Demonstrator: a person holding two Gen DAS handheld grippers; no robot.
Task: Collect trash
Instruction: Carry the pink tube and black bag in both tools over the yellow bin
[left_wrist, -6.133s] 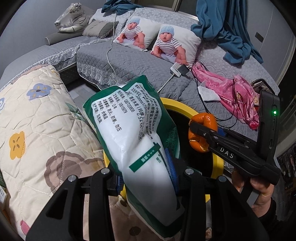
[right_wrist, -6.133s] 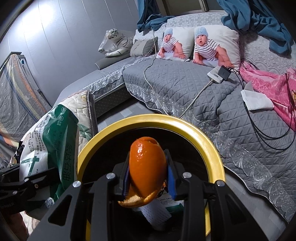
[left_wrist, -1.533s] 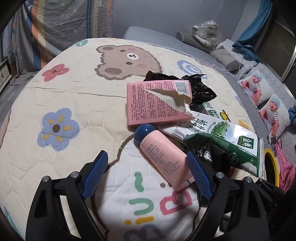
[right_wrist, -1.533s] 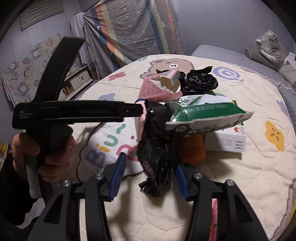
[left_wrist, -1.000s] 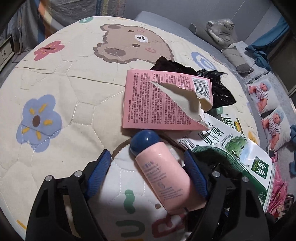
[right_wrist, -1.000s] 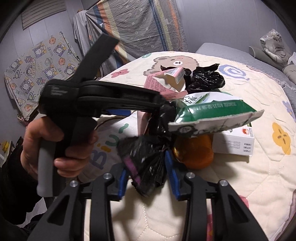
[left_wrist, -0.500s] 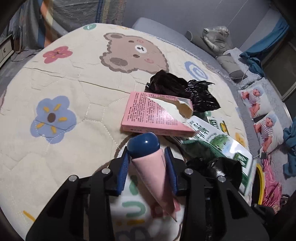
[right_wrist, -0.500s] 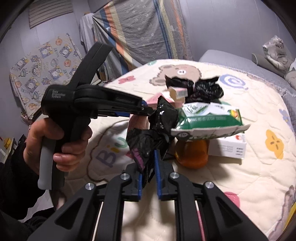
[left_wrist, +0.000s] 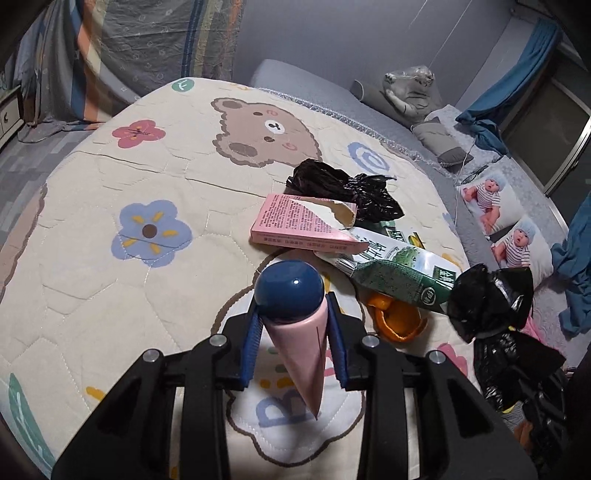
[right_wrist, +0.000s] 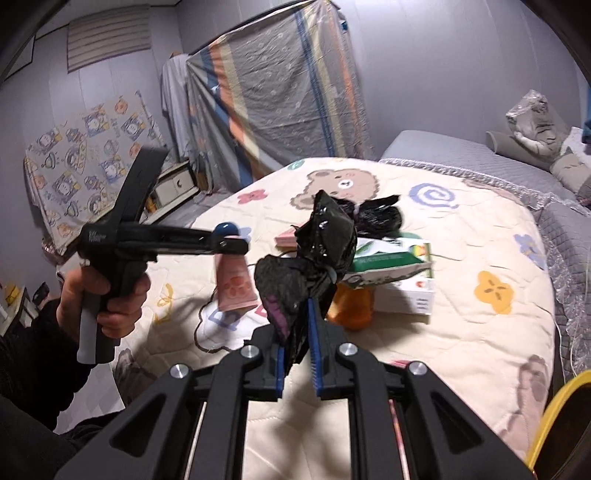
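My left gripper holds a pink tube with a dark blue cap, lifted off the cartoon quilt. Its jaws are still closing, and the blue pads press on the tube's sides. In the right wrist view the same gripper, in a person's hand, carries the tube hanging down. My right gripper is shut on a crumpled black plastic bag, held up over the quilt. That bag also shows at the right of the left wrist view.
On the quilt lie a torn pink box, a green and white carton, orange peel, another black bag and a white box. A yellow bin rim shows at the lower right.
The left jaws closed on the pink tube and lifted it off the quilt. The right jaws shut on the black bag and raised it. Both grippers have risen.
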